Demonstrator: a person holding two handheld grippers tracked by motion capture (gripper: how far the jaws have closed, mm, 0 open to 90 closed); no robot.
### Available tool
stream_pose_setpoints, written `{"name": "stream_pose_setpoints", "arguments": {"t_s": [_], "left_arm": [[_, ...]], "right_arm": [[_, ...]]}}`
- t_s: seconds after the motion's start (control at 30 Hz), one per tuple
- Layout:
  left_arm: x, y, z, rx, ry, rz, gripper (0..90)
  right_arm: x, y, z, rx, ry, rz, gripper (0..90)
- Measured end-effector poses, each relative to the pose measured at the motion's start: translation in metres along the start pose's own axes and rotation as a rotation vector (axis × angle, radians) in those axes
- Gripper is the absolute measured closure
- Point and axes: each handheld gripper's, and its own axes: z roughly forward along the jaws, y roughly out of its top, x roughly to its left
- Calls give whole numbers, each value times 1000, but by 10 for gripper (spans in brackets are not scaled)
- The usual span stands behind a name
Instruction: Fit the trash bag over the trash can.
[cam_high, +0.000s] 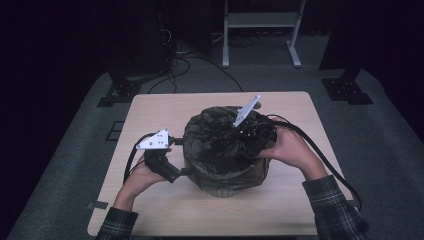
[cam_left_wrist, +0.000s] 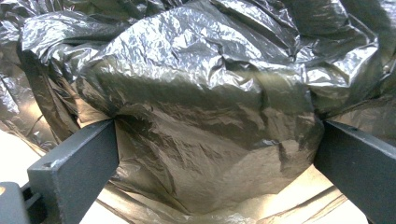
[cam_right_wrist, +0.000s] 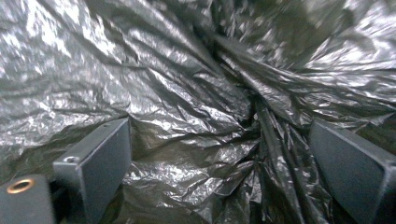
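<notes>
A round bin (cam_high: 227, 186) lined with a crumpled black plastic bag (cam_high: 212, 142) stands mid-table. My left gripper (cam_high: 183, 172) reaches in level against the bin's left side. Seen from the left gripper view, its jaws (cam_left_wrist: 219, 140) stand wide apart, and a bulge of the bag (cam_left_wrist: 201, 107) fills the gap between them. My right gripper (cam_high: 231, 142) comes from the right over the bin's top and points into the bunched bag. In the right gripper view the right gripper (cam_right_wrist: 219, 154) is open, with gathered folds of bag film (cam_right_wrist: 261, 112) ahead of and between the jaws.
The light wooden table (cam_high: 160, 105) has bare surface all round the bin. Cables (cam_high: 320, 155) trail from both grippers across the table. Dark floor, stand legs (cam_high: 295, 55) and loose wires lie beyond the far edge.
</notes>
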Motion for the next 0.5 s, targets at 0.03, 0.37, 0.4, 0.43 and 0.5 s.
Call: {"name": "stream_pose_setpoints", "arguments": {"t_s": [0.03,0.37,0.4,0.43,0.5], "left_arm": [[0,0,0,0,0,0,0],[0,0,3,2,-1,-1,0],[0,0,3,8,4,-1,0],[0,-1,3,9,3,-2,0],[1,-1,3,6,-1,-7,0]], "right_arm": [[1,2,2,33,10,-1,61],[6,11,11,241,60,11,53],[6,11,11,245,58,7,51],[6,11,10,230,43,-4,45],[6,11,7,195,24,-14,11]]}}
